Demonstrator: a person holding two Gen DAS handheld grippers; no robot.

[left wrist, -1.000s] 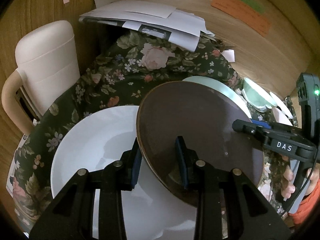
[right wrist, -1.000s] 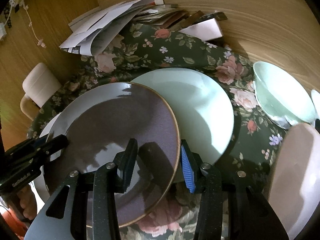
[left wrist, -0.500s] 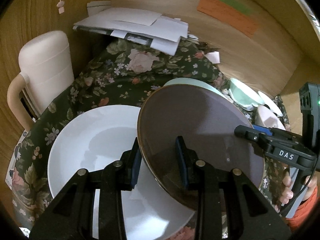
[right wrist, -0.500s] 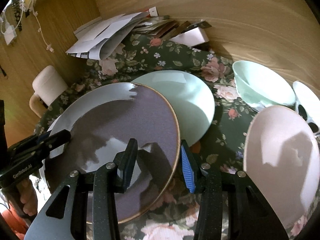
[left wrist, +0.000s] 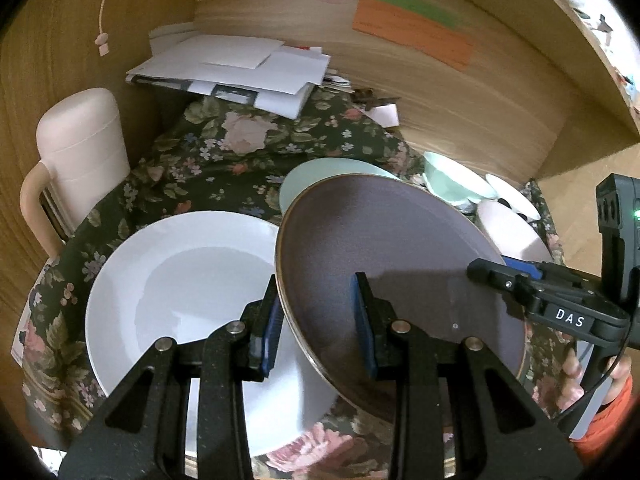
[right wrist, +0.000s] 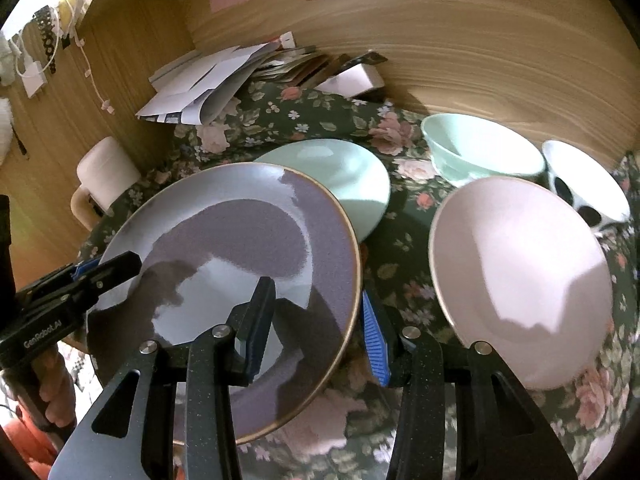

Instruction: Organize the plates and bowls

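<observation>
1. The purple plate (left wrist: 400,264) is held off the bench between both grippers, tilted, its gold rim showing along the edge.
2. The left gripper (left wrist: 316,320) pinches the plate's left rim: one blue-padded finger under the rim, the other on the upper face.
3. The right gripper (right wrist: 316,320) pinches the opposite rim the same way, one finger on the plate's face and the blue pad outside the edge. In the left wrist view the same gripper comes in from the right, with a hand (left wrist: 576,380) around its handle.
4. The white plate (left wrist: 180,292) lies flat on the floral cloth (left wrist: 224,168), partly beneath the purple plate's left side.
5. The mint plate (right wrist: 344,180) lies on the cloth behind the purple plate, which hides its near edge.
6. To the right: the pink bowl (right wrist: 520,280) is nearest, the mint bowl (right wrist: 476,152) behind it, and the white spotted bowl (right wrist: 584,184) just beside the mint one.
7. A stack of papers (left wrist: 236,68) lies at the back against the wooden wall; a pale jug (left wrist: 80,152) stands at the left.
</observation>
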